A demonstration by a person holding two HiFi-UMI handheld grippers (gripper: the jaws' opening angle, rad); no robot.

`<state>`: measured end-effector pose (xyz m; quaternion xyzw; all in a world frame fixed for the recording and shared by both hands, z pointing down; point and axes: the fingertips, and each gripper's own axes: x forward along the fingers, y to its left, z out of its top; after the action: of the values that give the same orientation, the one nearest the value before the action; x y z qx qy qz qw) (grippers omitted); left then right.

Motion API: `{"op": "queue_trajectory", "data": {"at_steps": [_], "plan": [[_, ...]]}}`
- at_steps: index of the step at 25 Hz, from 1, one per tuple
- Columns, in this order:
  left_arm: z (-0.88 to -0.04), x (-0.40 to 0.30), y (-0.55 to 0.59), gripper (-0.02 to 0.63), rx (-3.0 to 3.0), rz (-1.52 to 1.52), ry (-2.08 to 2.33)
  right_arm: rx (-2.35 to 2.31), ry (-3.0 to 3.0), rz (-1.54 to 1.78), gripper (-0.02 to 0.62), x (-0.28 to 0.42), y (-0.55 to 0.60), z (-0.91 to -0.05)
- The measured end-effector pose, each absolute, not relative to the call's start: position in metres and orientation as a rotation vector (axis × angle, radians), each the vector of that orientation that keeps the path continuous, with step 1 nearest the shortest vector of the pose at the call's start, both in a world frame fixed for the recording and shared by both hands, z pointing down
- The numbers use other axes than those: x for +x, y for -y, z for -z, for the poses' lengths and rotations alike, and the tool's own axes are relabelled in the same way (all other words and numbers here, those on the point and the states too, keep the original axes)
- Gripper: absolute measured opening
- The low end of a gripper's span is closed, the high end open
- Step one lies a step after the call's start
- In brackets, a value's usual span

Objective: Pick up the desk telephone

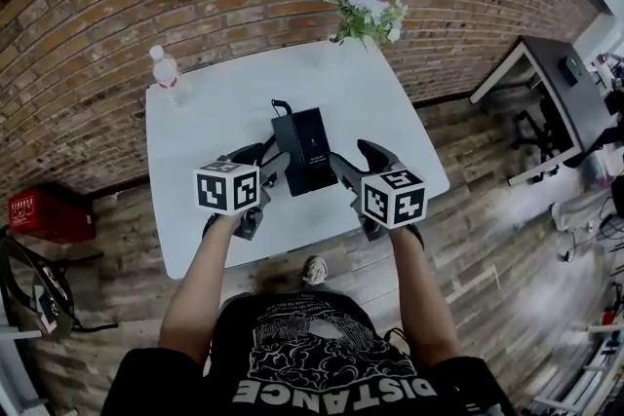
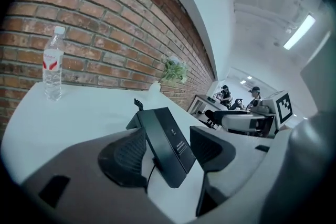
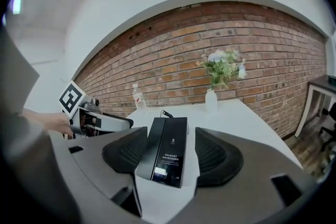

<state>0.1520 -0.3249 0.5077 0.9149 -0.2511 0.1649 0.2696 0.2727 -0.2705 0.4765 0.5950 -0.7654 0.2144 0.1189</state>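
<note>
The desk telephone (image 1: 305,149), a flat black box with a cord at its far end, lies in the middle of the white table (image 1: 195,229). My left gripper (image 1: 265,163) stands open at the phone's near left corner. My right gripper (image 1: 354,161) stands open at its near right corner. In the left gripper view the telephone (image 2: 167,144) lies slantwise between the wide-apart jaws of the left gripper (image 2: 168,139), close to the left one. In the right gripper view the telephone (image 3: 169,155) rests between the spread jaws of the right gripper (image 3: 170,139), with gaps on both sides.
A water bottle (image 1: 166,73) stands at the table's far left corner, and a vase of flowers (image 1: 368,10) at the far right, against the brick wall. A red box (image 1: 44,212) sits on the floor at left. A dark desk (image 1: 561,83) stands at right.
</note>
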Motion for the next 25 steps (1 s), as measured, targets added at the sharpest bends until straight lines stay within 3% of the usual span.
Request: {"op": "queue_trajectory", "data": {"at_steps": [25], "plan": [[-0.589,0.186,0.352,0.244,2.077,-0.253,0.635,1.103,2.384,-1.043,0.275,0.264,0.329,-0.588]]}}
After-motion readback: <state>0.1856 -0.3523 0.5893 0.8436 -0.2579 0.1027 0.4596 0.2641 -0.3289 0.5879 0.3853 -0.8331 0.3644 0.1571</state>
